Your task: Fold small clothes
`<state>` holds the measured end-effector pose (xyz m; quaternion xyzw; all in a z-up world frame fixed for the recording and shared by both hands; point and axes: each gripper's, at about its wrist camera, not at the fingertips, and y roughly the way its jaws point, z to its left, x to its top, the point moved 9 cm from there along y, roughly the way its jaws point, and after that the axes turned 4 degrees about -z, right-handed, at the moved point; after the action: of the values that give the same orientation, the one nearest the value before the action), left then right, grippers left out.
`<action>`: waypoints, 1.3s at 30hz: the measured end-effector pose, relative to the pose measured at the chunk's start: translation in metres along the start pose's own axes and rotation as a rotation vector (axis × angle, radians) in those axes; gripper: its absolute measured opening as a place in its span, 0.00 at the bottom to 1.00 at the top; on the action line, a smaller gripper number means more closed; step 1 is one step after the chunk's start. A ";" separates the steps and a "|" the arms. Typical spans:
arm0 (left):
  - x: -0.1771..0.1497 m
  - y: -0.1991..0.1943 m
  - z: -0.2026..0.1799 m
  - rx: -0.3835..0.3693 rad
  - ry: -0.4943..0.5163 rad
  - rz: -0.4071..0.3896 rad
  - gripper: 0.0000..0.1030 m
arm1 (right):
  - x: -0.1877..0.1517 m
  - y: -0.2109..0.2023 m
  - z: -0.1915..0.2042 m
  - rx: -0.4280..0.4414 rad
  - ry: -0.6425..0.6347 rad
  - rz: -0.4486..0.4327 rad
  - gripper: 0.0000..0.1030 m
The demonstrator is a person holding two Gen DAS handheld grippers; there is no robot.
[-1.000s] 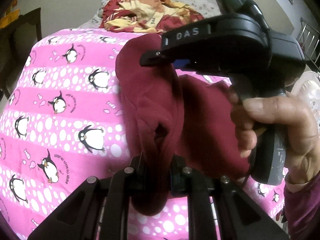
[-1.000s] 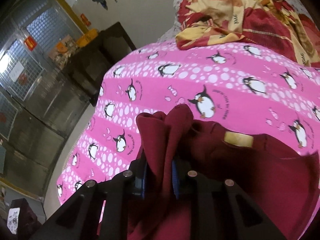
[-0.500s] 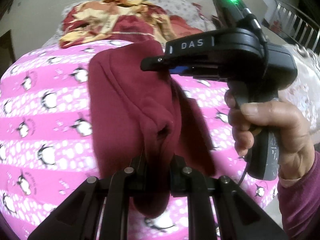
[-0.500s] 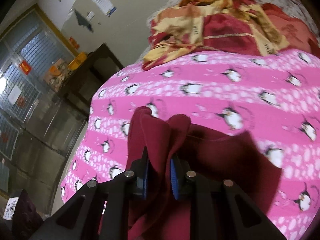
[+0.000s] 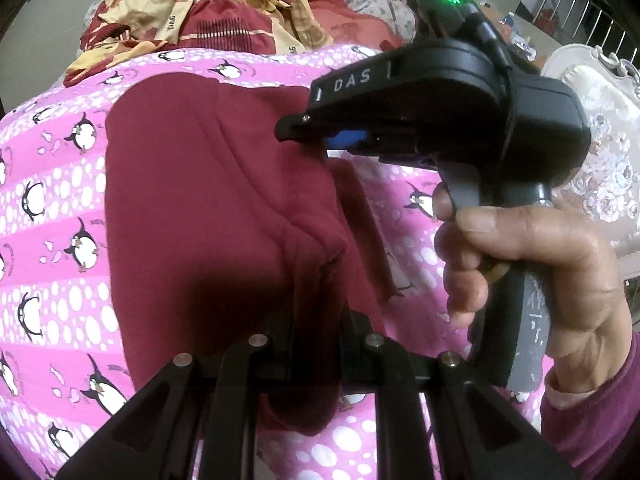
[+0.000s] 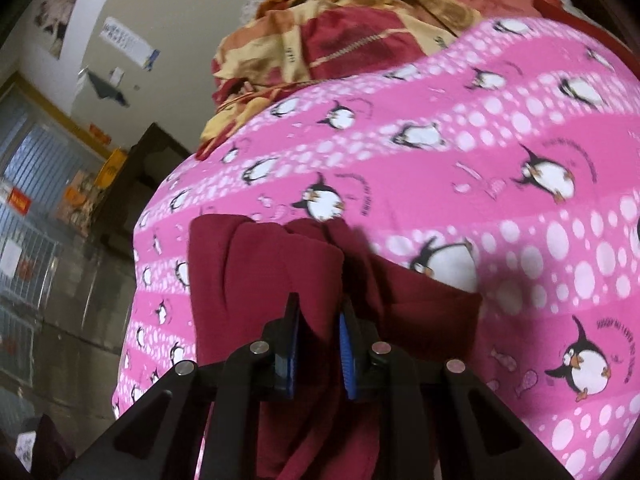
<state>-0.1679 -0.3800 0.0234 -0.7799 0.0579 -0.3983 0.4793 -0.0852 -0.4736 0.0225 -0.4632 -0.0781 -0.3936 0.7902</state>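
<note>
Both claws pinch the maroon garment (image 5: 208,208): left gripper (image 5: 316,320) at six o'clock, right gripper (image 6: 318,320) clamping bunched cloth over the penguin blanket (image 6: 480,168).

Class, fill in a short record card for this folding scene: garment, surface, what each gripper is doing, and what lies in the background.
garment: maroon cloth, bunched, held up over the bed
surface: pink penguin blanket
left gripper: shut on the cloth
right gripper: shut on the cloth's bunched edge
background: red-and-yellow bedding heaped beyond the blanket
fold: not yet laid flat
</note>
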 end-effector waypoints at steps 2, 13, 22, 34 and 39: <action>-0.001 0.001 -0.005 -0.003 0.010 -0.001 0.14 | 0.001 -0.007 -0.003 -0.007 -0.001 -0.013 0.18; -0.006 -0.032 -0.006 -0.117 0.035 -0.016 0.54 | -0.006 -0.028 -0.014 -0.053 0.039 -0.043 0.37; -0.005 -0.059 0.089 0.094 -0.038 -0.074 0.64 | -0.054 -0.034 0.006 -0.002 -0.005 0.006 0.65; -0.015 -0.031 0.104 0.134 -0.070 -0.042 0.64 | -0.067 -0.035 -0.026 -0.151 -0.074 -0.009 0.11; -0.012 -0.016 0.105 0.163 -0.066 -0.028 0.64 | -0.060 -0.052 -0.011 -0.149 -0.084 -0.035 0.14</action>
<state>-0.1096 -0.2918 0.0061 -0.7517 -0.0014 -0.3826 0.5373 -0.1644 -0.4626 0.0218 -0.5355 -0.0896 -0.3922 0.7425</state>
